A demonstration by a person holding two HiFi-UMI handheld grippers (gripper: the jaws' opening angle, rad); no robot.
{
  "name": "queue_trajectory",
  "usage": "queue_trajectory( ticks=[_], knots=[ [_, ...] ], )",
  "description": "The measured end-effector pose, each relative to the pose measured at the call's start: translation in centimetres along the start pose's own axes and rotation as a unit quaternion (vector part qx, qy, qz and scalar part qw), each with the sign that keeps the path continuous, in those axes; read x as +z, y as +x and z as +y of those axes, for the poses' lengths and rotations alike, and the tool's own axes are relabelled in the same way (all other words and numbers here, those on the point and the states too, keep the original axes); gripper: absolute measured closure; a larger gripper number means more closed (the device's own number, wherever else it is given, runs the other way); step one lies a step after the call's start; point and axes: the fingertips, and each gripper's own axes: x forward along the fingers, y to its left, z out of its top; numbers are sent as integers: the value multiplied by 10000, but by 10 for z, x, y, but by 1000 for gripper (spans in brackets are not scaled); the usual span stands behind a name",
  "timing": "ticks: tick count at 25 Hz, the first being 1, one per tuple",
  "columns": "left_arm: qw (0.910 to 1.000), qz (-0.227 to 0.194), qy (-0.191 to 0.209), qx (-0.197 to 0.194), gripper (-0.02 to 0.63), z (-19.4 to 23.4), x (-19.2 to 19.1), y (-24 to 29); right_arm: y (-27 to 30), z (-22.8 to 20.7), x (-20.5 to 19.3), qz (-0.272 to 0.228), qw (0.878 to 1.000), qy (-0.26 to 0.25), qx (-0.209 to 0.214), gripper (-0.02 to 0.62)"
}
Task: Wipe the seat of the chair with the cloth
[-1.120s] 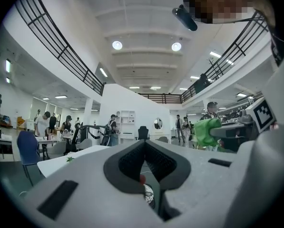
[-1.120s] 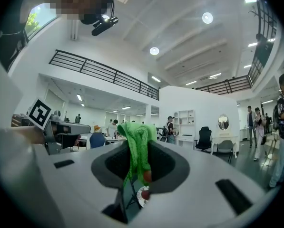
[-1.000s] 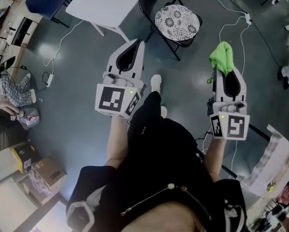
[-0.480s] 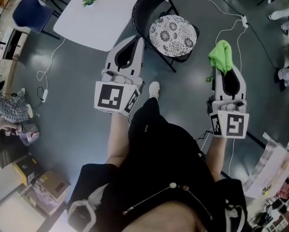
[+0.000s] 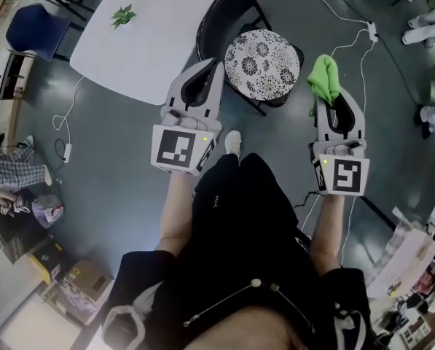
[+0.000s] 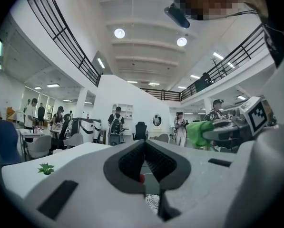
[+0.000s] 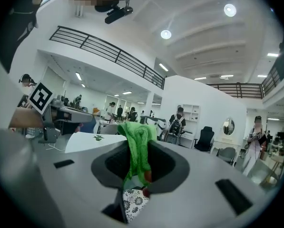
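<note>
A black folding chair stands ahead of me with a round black-and-white patterned seat cushion. My right gripper is shut on a green cloth, held just right of the cushion and above the floor. In the right gripper view the green cloth hangs from the closed jaws, with the patterned cushion below. My left gripper is shut with nothing in it, hovering at the cushion's left edge. In the left gripper view its jaws meet at the tip.
A white table with a small green plant stands left of the chair. A blue chair is at far left. White cables run over the grey floor. Boxes and clutter lie at lower left.
I have stepped closer to the chair. Both grippers now sit beside the cushion, the left at its left edge and the right, with the cloth, at its right.
</note>
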Motion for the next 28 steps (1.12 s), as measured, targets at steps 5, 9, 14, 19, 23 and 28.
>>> queue_trajectory(
  ticks=[5,9,14,19,23,28],
  knots=[
    [9996,246,-129,-51,601,7,-31,22,52,-14,-33,322,9991,-173,201,507],
    [9989,421,-219,41,601,12,-64,34,91,-19,-70,523,9975,-296,361,508],
    [9954,797,-352,401,601,29,-120,48,147,-11,-137,802,9935,-295,755,507],
    [9899,1149,-690,466,601,34,-184,64,212,11,-233,1272,9845,-279,1178,507],
    [9863,1406,-790,348,601,29,-235,71,262,28,-318,1714,9757,-453,1289,508],
    [9809,1748,-837,144,601,20,-284,69,312,48,-406,2178,9614,-1047,1317,508]
  ],
)
